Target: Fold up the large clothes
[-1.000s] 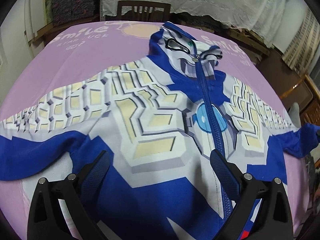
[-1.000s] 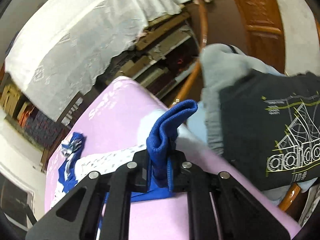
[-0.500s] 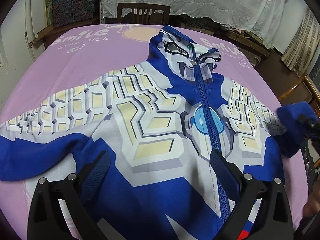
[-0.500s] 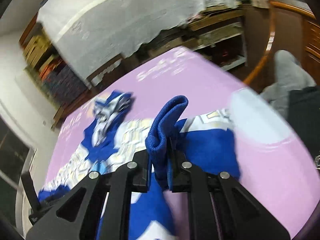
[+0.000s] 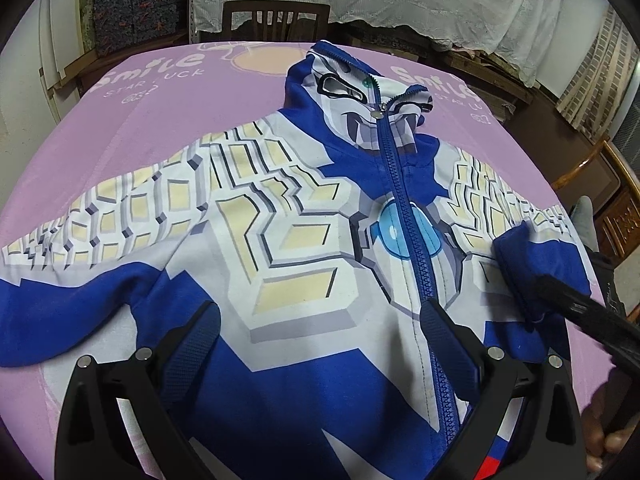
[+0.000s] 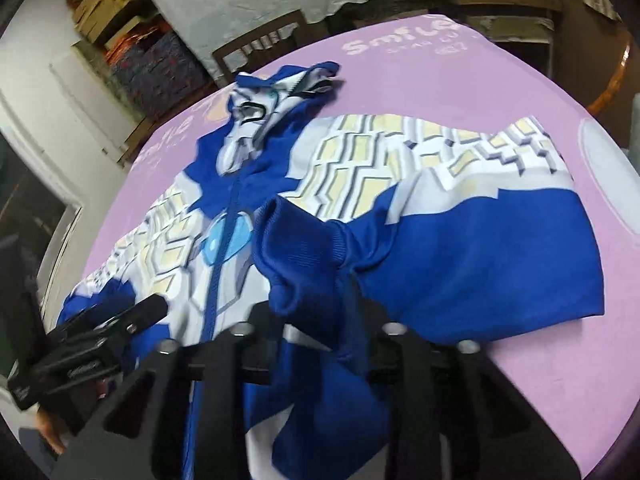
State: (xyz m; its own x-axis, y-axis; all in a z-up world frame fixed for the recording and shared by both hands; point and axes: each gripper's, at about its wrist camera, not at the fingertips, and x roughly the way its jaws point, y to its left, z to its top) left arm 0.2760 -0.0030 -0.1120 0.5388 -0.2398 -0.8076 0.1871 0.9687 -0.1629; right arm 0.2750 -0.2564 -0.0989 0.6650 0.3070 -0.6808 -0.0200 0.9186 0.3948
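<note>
blue-white zip-up printed hoodie (image 5: 304, 240) flat on pink cloth-covered table (image 5: 160, 120) | right gripper (image 6: 316, 304) opening, blue sleeve cuff (image 6: 296, 256) between jaws, fingertips hidden | left gripper (image 5: 320, 340) released, above hem

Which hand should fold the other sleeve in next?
Left, probably. The left gripper hangs open over the hoodie, nearer the spread-out sleeve. The right gripper is opening, the folded-in blue cuff between its jaws.

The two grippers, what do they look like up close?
Both are matte black, angular plastic. The left gripper has dark blue, finely textured pads on its fingers, round silver bolts at the linkage joints and open cut-outs in the frame. The right gripper shows the same black linkage and silver bolts.
</note>
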